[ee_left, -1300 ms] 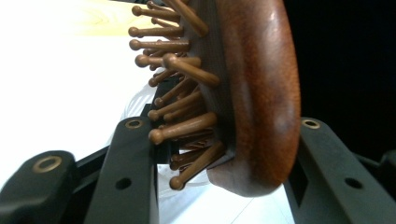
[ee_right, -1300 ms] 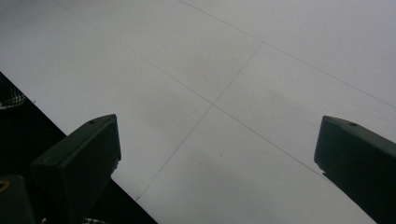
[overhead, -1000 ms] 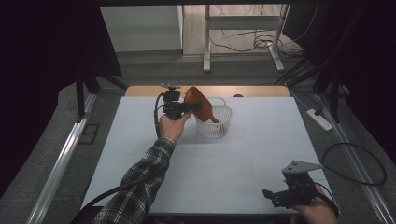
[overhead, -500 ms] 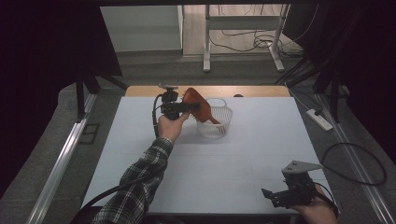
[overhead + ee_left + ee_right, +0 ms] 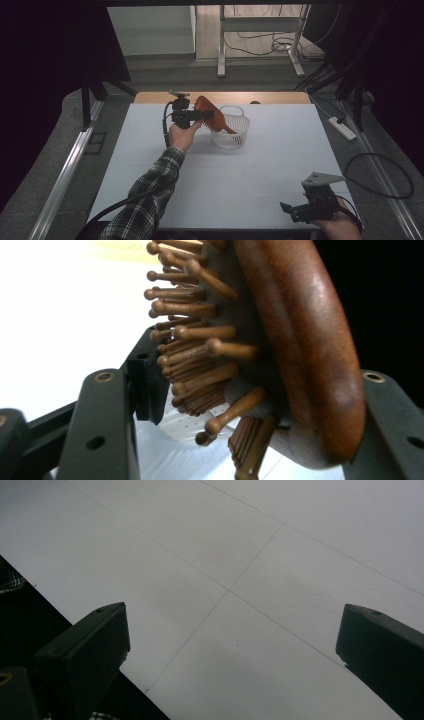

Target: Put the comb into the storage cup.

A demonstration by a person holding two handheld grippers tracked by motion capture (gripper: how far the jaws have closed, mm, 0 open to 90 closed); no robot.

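- Wooden hairbrush (image 5: 210,114): clamped in my left tongs (image 5: 196,116), tilted over the white basket (image 5: 230,132) at the tabletop's (image 5: 250,175) far side.
- Step, I judge: placing; next I lower, then release.
- Right tongs (image 5: 306,210): wide, holding nothing, near edge.

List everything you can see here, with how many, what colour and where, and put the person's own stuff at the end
Hairbrush: one, reddish-brown wood with wooden pins, held above the basket's left rim, handle end dipping into it.
Basket: one, white perforated plastic, far centre of the table.
Table: one, white top, wooden strip along the far edge.
Power strip: one, white, on the floor right of the table.
Cables: several, dark, on the floor beyond the table.
Left gripper: one, black, shut on the hairbrush.
Right gripper: one, black, open, near right corner of the table.
Sleeve: one, plaid, left arm.
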